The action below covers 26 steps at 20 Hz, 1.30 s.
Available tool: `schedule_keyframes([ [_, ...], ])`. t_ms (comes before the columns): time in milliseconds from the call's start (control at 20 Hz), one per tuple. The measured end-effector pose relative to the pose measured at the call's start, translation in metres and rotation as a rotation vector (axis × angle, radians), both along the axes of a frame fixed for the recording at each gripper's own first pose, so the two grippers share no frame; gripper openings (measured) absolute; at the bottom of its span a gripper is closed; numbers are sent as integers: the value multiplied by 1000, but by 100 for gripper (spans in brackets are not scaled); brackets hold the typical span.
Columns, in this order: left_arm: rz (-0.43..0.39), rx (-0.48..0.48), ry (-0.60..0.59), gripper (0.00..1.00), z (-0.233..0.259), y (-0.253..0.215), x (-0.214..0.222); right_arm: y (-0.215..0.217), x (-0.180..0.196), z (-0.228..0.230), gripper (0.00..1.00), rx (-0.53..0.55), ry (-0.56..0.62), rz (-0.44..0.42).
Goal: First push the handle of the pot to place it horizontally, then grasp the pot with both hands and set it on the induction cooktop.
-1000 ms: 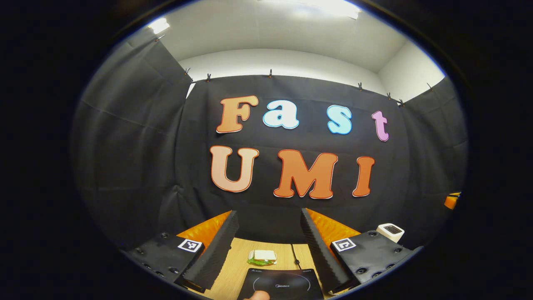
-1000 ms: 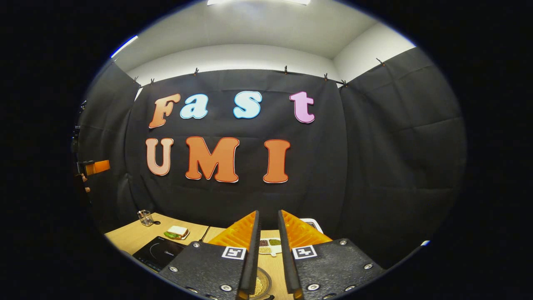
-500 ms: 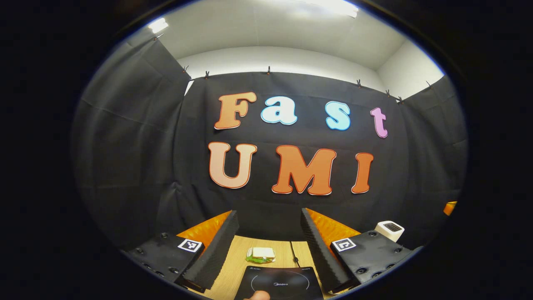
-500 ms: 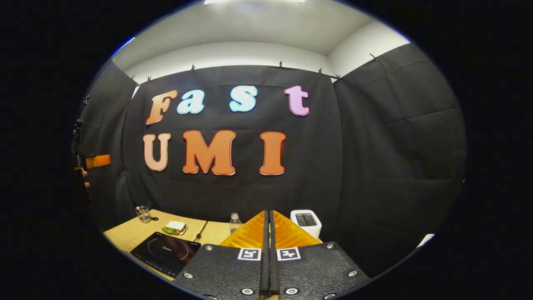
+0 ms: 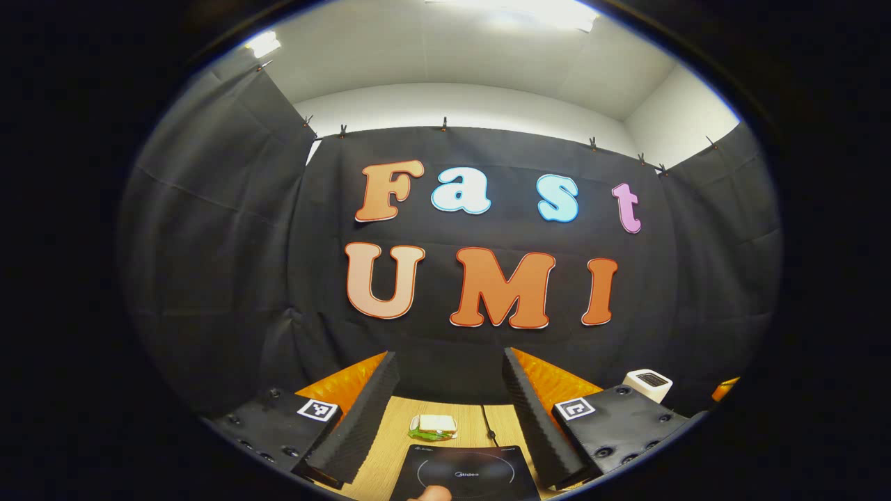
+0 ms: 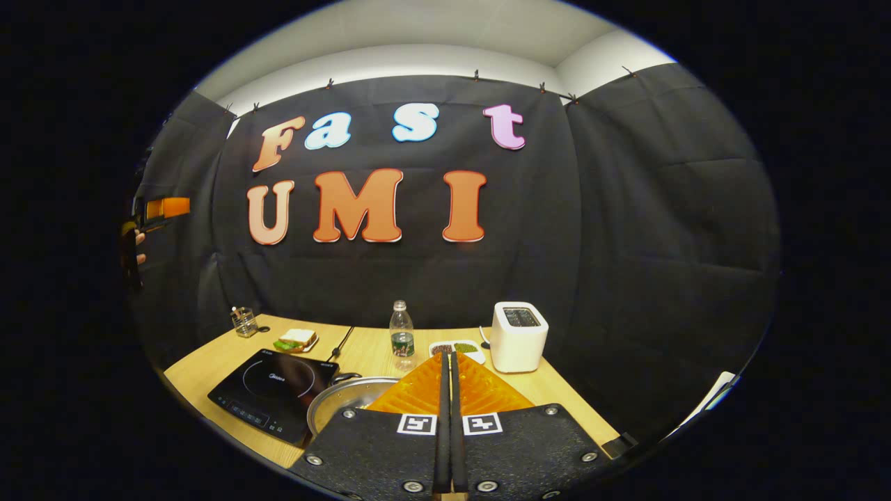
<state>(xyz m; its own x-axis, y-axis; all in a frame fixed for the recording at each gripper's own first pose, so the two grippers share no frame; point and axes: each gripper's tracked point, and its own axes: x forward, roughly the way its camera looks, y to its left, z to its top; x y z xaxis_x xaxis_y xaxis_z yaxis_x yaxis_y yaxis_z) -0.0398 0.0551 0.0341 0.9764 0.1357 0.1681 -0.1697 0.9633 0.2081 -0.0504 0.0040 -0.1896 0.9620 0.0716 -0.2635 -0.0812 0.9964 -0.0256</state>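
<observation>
Right gripper [image 6: 447,369], jaws clenched on nothing, hovers above the round steel pot [image 6: 341,407]; left gripper [image 5: 445,390] released; black glass induction cooktop [image 6: 273,393], at 9 o'clock, awaits.

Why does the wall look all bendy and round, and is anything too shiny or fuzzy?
Left gripper view: the fisheye lens bulges the wall, and a ceiling light glares white at the top. Right gripper view: the table edge curves the same way, the pot rim and induction cooktop catch soft reflections, everything stays sharp.
</observation>
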Motion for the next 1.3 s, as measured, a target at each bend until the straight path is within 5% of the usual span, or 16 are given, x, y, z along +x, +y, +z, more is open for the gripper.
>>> schedule_keyframes([
  [400,21,-3,4,97,-4,12,-4,-7,-21,-75,0,4,156,-3],
  [1300,30,16,33,98,-24,15,5,33,-81,-185,0,57,479,158],
])
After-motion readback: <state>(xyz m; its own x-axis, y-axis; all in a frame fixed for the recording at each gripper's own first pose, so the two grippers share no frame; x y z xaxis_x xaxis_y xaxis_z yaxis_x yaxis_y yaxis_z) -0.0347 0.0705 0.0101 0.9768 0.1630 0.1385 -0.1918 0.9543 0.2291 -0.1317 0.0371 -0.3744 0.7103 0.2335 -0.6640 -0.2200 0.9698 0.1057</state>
